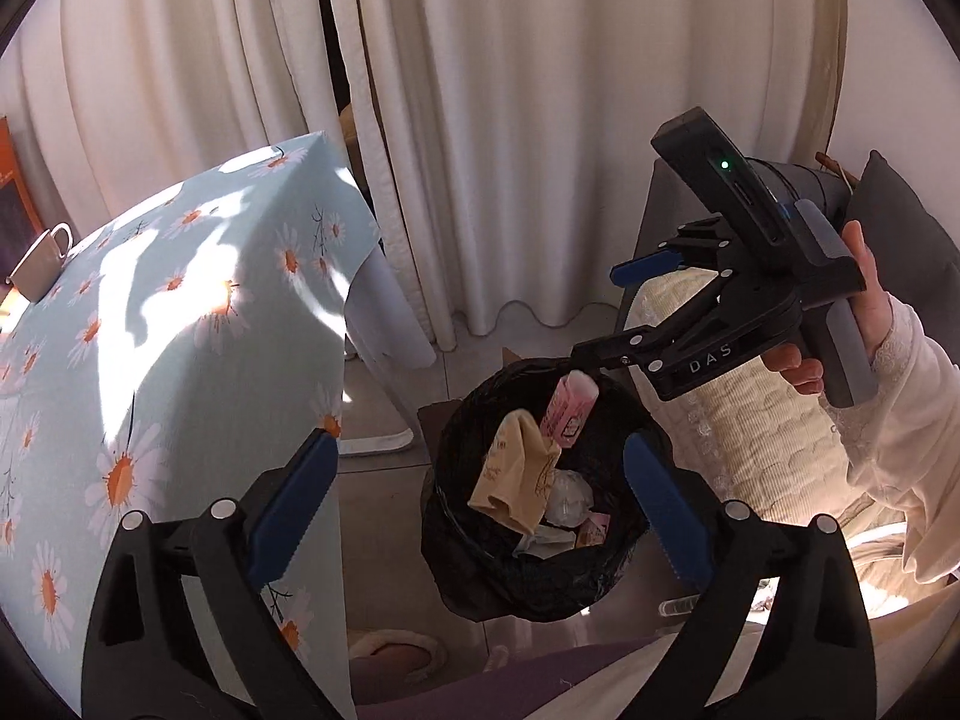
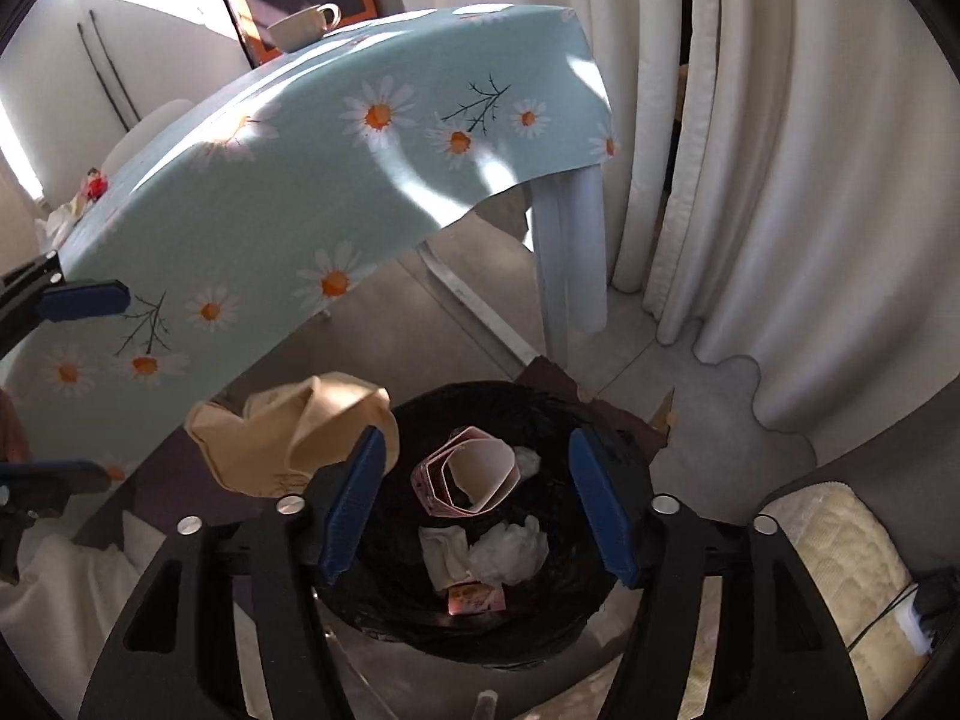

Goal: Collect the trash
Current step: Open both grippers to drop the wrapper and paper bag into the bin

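Trash bin [image 1: 534, 492], lined with a black bag, sits low in the centre of both wrist views, on pale floor tiles [image 2: 714, 420]. My left tongs [image 1: 480, 516] hang above it with the blue pads spread wide and nothing between them. My right tongs [image 2: 480, 504] are also wide open and empty, their pads framing the bin's mouth; in the left view the right tongs appear at the middle right, held in my right hand [image 1: 840, 324], with one black finger reaching over the bin's far rim. Inside the bin lie a rolled pink carton [image 2: 465, 477], a tan paper bag [image 1: 516, 474], white crumpled wrappers [image 2: 510, 549] and a small pink packet [image 2: 474, 597]. In the right view the tan paper bag sits at the bin's left edge, partly behind my left pad. A table under a blue daisy tablecloth [image 1: 150, 312] fills the left of the frame, its hanging edge near the bin's left side. A cup [image 2: 303, 24] stands on the far tabletop. White curtains [image 1: 480, 120] close off the background, and a cream quilted cushion [image 1: 756, 408] crowds the bin's right side. Open floor shows between the bin and the curtains.
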A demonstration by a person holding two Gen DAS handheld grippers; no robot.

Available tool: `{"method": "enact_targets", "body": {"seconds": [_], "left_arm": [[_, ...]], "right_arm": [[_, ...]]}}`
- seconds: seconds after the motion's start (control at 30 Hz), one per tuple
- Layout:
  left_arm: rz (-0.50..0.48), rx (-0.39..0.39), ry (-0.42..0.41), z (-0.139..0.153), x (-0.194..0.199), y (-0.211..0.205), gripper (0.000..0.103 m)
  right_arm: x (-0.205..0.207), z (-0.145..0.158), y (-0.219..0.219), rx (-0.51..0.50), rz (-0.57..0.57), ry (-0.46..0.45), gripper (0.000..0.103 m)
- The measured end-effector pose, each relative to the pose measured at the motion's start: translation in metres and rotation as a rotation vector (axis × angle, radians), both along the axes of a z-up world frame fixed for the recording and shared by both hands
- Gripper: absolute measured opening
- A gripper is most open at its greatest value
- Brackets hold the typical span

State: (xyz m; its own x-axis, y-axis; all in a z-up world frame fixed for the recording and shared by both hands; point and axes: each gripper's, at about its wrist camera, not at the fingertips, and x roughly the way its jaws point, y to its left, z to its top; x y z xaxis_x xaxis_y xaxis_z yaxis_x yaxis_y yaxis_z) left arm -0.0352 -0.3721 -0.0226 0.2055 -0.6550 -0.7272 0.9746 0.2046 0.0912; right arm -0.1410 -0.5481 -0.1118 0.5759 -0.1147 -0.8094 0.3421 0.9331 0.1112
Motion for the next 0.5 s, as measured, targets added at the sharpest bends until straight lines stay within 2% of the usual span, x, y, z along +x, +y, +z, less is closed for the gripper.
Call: {"method": "enact_targets", "body": {"seconds": [0.03, 0.27, 0.4, 0.5], "left_arm": [[-0.006, -0.003, -0.002, 0.001, -0.001, 0.001, 0.095], [0.08, -0.073, 0.013, 0.027, 0.011, 0.027, 0.097], [0.136, -0.137, -0.023, 0.051, 0.015, 0.051, 0.097], [0.193, -0.166, -0.038, 0.067, 0.024, 0.068, 0.097]], "right_arm": [[-0.002, -0.001, -0.002, -0.02, -0.01, 0.004, 0.09], [-0.003, 0.002, -0.026, 0.031, -0.078, -0.018, 0.089], [0.012, 0.018, -0.015, -0.003, -0.049, -0.051, 0.089], [0.023, 0.04, 0.0, -0.014, 0.0, -0.11, 0.089]]}}
